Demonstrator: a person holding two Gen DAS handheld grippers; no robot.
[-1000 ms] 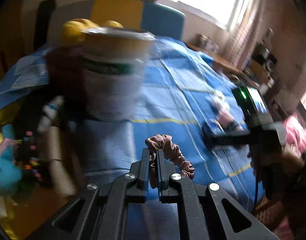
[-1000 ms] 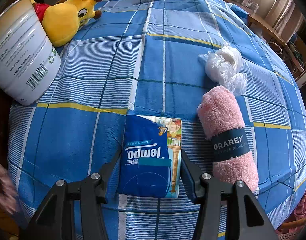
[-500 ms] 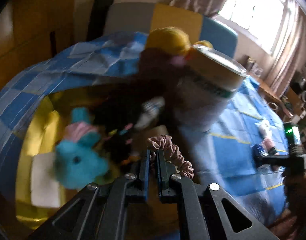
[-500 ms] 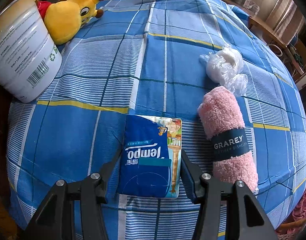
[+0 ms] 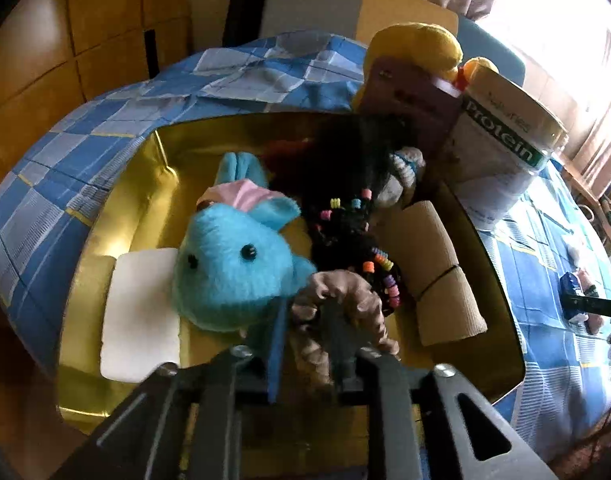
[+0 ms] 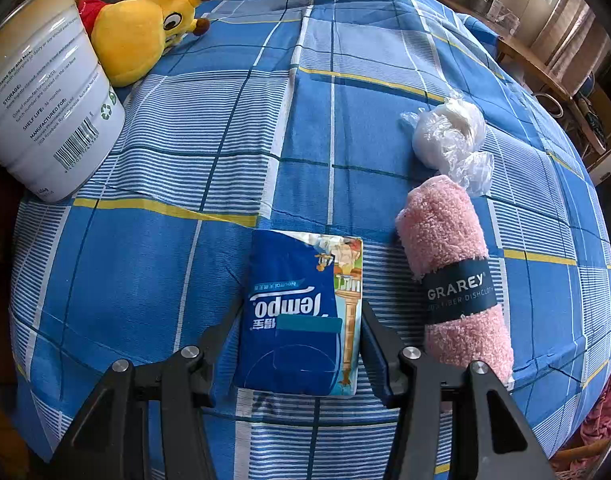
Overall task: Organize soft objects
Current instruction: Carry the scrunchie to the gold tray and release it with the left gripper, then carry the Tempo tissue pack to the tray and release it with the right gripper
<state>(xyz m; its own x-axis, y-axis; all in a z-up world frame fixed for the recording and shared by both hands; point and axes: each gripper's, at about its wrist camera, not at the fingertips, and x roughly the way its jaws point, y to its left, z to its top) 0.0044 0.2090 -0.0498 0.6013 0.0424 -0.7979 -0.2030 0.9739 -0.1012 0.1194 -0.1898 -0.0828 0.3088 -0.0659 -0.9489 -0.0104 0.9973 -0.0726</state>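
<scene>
My left gripper (image 5: 305, 328) hangs over a gold tray (image 5: 117, 208), its fingers a little apart, with a pink-brown scrunchie (image 5: 345, 304) draped between and around them. In the tray lie a blue plush bunny (image 5: 233, 264), a white pad (image 5: 141, 312), a black beaded item (image 5: 345, 216) and a tan roll (image 5: 437, 268). My right gripper (image 6: 301, 320) is open, its fingers on both sides of a blue Tempo tissue pack (image 6: 301, 316) on the bed. A pink rolled dishcloth (image 6: 453, 276) and a white plastic-wrapped bundle (image 6: 449, 132) lie to its right.
A large white protein can (image 6: 49, 112) stands on the blue checked bedspread (image 6: 225, 120), with a yellow plush toy (image 6: 145, 28) behind it. The can also shows beside the tray in the left wrist view (image 5: 501, 152). A wooden shelf runs along the far right.
My left gripper has swung left from over the bed to over the gold tray, carrying the scrunchie, and its fingers have parted. My right gripper has stayed around the tissue pack.
</scene>
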